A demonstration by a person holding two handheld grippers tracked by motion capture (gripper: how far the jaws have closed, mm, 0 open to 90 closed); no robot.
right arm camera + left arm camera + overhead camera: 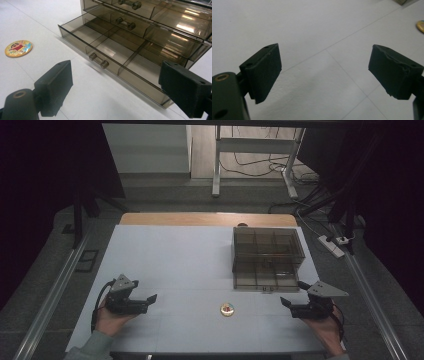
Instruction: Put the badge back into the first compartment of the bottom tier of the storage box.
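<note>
my left tool (148, 300) and right tool (290, 298) both gaping wide, round cartoon badge (227, 309) near the surface's front edge, smoky clear plastic drawer box (267, 257) with bottom drawer (120, 60) pulled out

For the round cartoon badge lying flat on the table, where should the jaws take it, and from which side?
Grip the cartoon badge across its thin rim, coming straight down from above with one jaw on each side of the disc. It lies flat on the white table with open space all round, so probably only its edge offers any purchase.
</note>
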